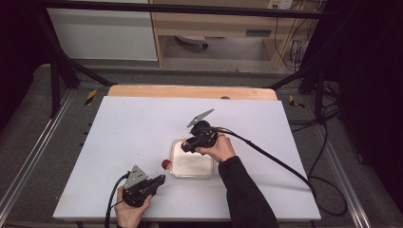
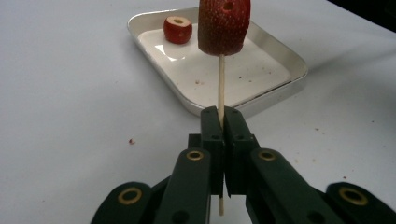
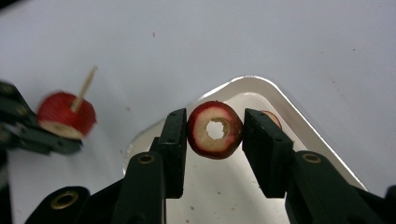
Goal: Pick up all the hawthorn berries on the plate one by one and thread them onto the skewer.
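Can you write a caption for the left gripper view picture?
Left tool pinches a skewer with a strawberry above the tray.

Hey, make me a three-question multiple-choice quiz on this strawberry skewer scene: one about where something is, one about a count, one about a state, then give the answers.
1. Where is the skewered strawberry piece relative to the tray?
A. Lying flat in the tray
B. Held up on a wooden skewer by the left gripper
C. On the floor

2. How many strawberry pieces in all does the left gripper view show?
A. One
B. Two
C. Five

3. What is the state of the right gripper?
A. Spread wide, far from anything
B. Lying loose on the table
C. Jaws on either side of a cored strawberry ring, over the tray

Answers: 1 B, the stick runs from the shut jaws up into the fruit. 2 B, one on the stick plus one piece in the tray. 3 C, the right gripper view shows the ring between both pads.
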Available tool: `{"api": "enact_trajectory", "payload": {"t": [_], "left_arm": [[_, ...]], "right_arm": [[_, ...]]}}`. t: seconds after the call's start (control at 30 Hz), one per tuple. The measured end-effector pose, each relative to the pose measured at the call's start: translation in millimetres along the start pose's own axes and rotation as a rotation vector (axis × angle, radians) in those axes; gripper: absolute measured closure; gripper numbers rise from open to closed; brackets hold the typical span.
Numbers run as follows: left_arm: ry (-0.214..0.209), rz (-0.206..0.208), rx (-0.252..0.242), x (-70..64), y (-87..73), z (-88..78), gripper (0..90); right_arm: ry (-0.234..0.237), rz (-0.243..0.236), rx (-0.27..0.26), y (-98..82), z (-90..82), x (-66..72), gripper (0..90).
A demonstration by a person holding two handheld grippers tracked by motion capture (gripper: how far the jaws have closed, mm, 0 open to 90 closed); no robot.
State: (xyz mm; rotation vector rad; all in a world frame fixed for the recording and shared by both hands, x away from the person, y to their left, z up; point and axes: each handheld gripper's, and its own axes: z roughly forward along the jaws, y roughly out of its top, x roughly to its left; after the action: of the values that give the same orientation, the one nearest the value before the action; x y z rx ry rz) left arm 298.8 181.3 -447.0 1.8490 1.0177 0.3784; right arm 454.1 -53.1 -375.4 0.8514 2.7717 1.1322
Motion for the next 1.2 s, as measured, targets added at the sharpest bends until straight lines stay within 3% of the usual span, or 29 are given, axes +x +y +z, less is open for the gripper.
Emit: {"api": "enact_trajectory", "payload": {"t": [0.13,0.17,0.2,0.37,0.53,0.77,0.93,1.2], "left_arm": [[-0.015,-0.009,-0.028,-10.8,0.6,3.4,88.3],[-0.017,-0.012,-0.032,-13.5,0.9,4.4,88.3],[-0.019,-0.017,-0.036,-16.3,1.1,5.6,88.3],[-0.03,-0.033,-0.043,-32.6,1.6,13.2,88.3],[-0.038,-0.062,-0.036,-49.6,3.0,23.1,88.3],[-0.018,-0.13,-0.035,-68.5,9.0,40.7,88.2],[0.0,-0.149,-0.049,-77.4,14.0,48.4,88.2],[0.008,-0.181,-0.054,-77.2,16.0,55.4,88.2]], "right_arm": [[0.009,0.163,-0.14,-10.6,-20.2,-2.7,61.2],[0.023,0.242,-0.214,-18.1,-28.6,-4.0,61.2],[0.023,0.242,-0.214,-18.1,-28.6,-4.0,61.2],[0.054,0.389,-0.395,-41.1,-42.7,-5.7,61.3],[0.059,0.493,-0.543,-62.0,-45.5,-4.9,61.3],[0.063,0.572,-0.718,-80.5,-40.8,3.2,61.3],[0.075,0.588,-0.764,-84.0,-37.7,7.9,61.3],[0.082,0.602,-0.802,-85.9,-36.9,11.2,61.4]]}}
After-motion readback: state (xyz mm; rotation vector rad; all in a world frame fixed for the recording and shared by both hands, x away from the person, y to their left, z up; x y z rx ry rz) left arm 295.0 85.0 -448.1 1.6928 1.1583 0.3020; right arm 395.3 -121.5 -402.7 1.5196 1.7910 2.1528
